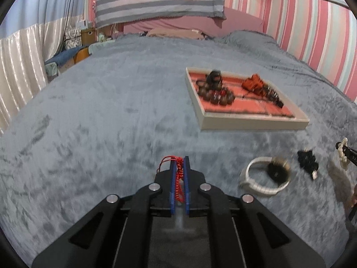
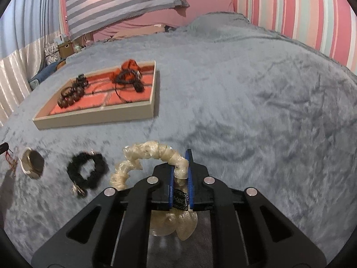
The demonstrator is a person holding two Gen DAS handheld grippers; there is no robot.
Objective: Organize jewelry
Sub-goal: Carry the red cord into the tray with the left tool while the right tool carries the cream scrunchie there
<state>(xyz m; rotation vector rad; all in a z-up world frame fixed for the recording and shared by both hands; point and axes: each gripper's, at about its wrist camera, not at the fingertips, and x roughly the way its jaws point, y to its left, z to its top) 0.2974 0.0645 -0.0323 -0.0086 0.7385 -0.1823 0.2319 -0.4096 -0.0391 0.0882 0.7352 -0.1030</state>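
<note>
While tray holds beads, jaws clamp red cord; cream scrunchie.

Legible text: none.

Item: small black label on the pale translucent spiral hair tie, pinched between the blue pads of the right gripper. It bears white print, possibly lettering, too small and blurred to read.

No other marks, numbers or brands can be read in either view.
</note>
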